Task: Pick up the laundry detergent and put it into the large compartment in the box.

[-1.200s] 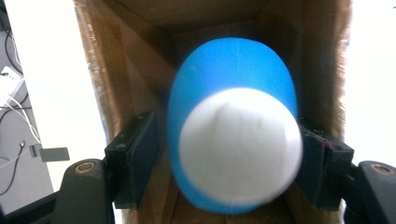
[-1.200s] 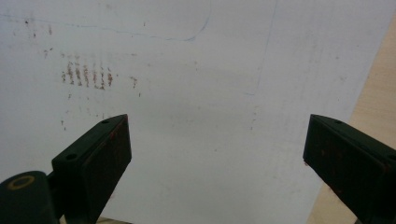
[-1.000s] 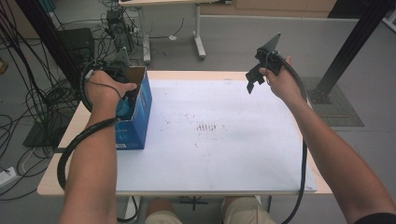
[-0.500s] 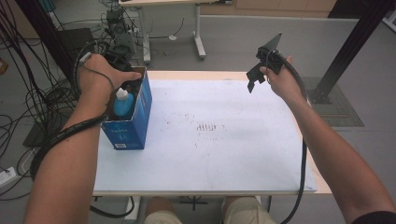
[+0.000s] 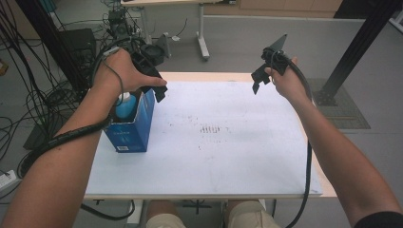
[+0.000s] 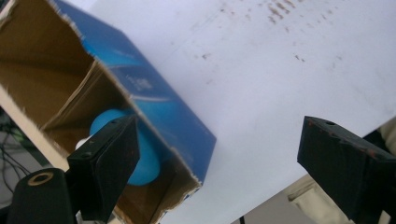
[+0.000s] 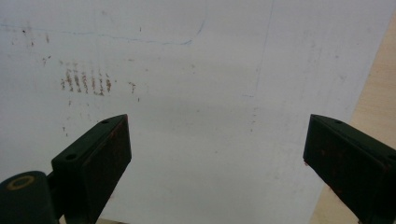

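An open-topped blue cardboard box (image 5: 130,128) stands at the table's left edge, and a blue bottle with a white cap (image 5: 125,103) sits upright inside it. In the left gripper view the bottle (image 6: 144,158) lies low in the box (image 6: 168,116). My left gripper (image 5: 159,92) hovers above the box's far end; its jaws have just been opening and stand wide apart with nothing between them (image 6: 215,158). My right gripper (image 5: 259,80) is held in the air over the table's far right, open and empty (image 7: 217,158).
A white sheet (image 5: 214,137) with brown smudges (image 5: 211,129) covers the wooden table (image 5: 204,76). Cables and equipment (image 5: 52,80) crowd the floor to the left. A black post (image 5: 354,47) stands at the right, and another table's legs (image 5: 202,33) behind.
My left hand rose out of the box and moved toward the table's far side, jaws spreading; the bottle stays inside the box. The right hand has held still.
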### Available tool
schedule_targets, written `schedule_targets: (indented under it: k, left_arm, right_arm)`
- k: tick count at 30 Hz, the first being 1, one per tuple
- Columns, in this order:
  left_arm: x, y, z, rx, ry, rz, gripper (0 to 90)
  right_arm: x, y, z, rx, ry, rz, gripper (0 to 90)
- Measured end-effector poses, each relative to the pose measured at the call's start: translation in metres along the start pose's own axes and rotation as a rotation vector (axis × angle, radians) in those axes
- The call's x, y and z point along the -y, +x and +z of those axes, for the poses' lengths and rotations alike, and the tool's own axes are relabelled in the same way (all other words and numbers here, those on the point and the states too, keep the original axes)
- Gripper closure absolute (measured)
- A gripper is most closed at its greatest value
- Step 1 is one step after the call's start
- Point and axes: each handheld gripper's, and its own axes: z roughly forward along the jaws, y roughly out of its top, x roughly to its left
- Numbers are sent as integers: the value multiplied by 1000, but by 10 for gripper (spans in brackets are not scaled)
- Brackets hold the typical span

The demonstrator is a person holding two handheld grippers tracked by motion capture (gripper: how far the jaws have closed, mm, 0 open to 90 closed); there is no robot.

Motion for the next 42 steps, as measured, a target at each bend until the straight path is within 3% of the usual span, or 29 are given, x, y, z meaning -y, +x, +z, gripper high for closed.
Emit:
schedule_targets:
  k: [7,15,18,34,42]
  left_arm:
    - [-14,-29,-2,14,-15,185,77]
    - [-27,-59,2,31,-23,360,68]
    - [-30,-70,6,34,-24,405,68]
    - [-36,-94,15,48,-36,540,66]
    - [-37,-101,16,48,-41,570,66]
  right_arm:
    - [-5,0,3,0,11,4,75]
    - [-9,-4,5,-4,17,9,73]
    - [-11,-5,6,-6,22,6,73]
    - [-19,-1,12,-8,33,-2,70]
    - [-17,0,11,-5,30,-3,70]
